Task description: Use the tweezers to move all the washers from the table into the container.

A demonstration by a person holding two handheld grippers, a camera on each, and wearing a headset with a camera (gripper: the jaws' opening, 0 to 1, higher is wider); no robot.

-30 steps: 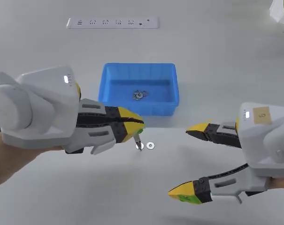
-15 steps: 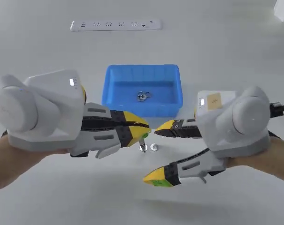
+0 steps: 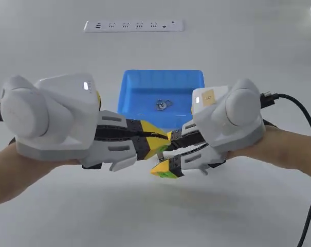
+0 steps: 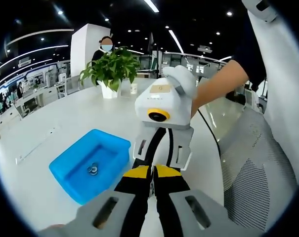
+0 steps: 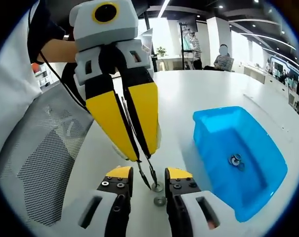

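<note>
Right tongs (image 5: pixel 149 171) just swung in, spread, now flanking the 2 washers (image 5: pixel 157 187) on the desk (image 5: pixel 189 94), while your left tongs (image 5: pixel 143 154) pinch the tweezers (image 5: pixel 152 176) w/ tips at one, so pickup's close, bin (image 5: pixel 208 148) just beyond.

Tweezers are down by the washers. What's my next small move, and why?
Probably close the right tool gently on the tweezers. Its jaws stand open on either side of their legs, the tips sit at one washer, and the left tool grips only their upper part, so a squeeze should pinch the washer.
</note>
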